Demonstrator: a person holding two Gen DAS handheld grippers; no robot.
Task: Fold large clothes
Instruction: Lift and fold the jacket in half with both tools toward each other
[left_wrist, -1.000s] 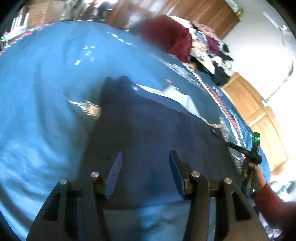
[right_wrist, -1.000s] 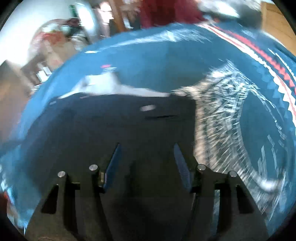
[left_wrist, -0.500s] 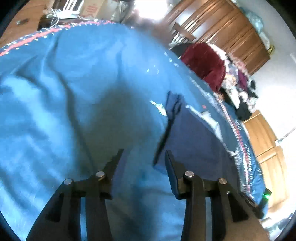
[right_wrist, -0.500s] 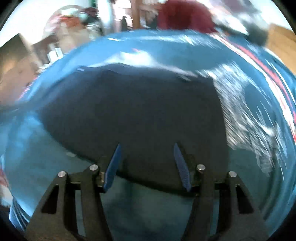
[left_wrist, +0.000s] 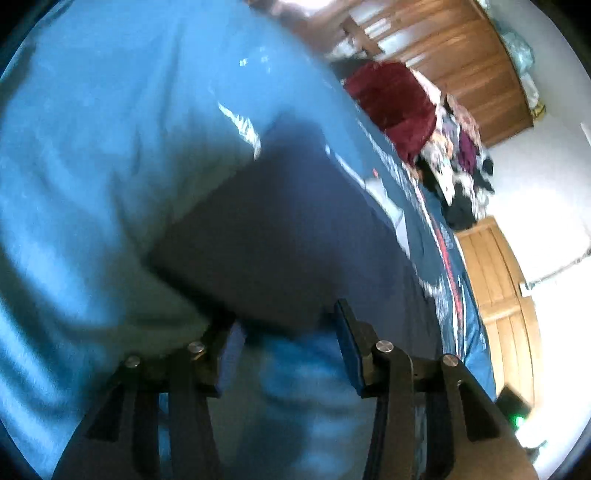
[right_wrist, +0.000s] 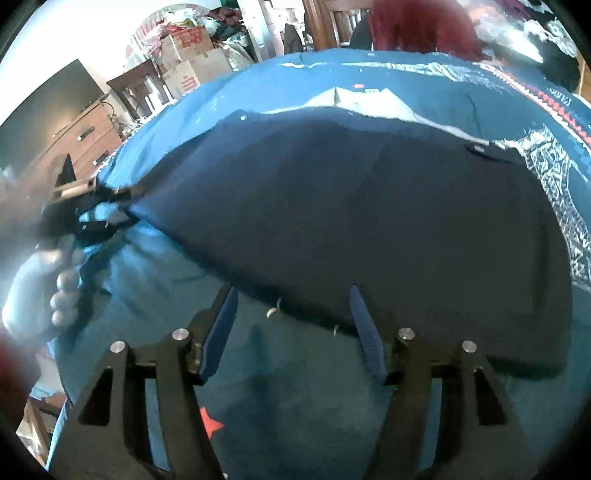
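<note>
Plainly, the dark navy garment (right_wrist: 369, 221) lies spread flat on the blue bedspread (left_wrist: 92, 166), and both tools sit at its near hem. The right tool (right_wrist: 291, 314) is spread wide with the hem between its blue pads, nothing pinched yet. The left tool (left_wrist: 284, 332) is likewise spread, its tips just at the garment's near edge, close to that edge's left corner.

The likely trouble is a grab that takes the bedspread along with the hem, since the cloth lies flush on it and the colours are close; a lift would then drag the cover. Another risk is an uneven pair of grips, giving a skewed fold. The thin hem could also slip from wide-set pads.

Beyond the garment's far edge lies a pale piece of cloth (right_wrist: 362, 101), then a dark red heap (left_wrist: 395, 103) and mixed clothes (left_wrist: 458, 155). Wooden wardrobes (left_wrist: 443, 48) stand behind those. Left of the garment are cardboard boxes (right_wrist: 188, 55) and a drawer unit (right_wrist: 81, 140)
</note>
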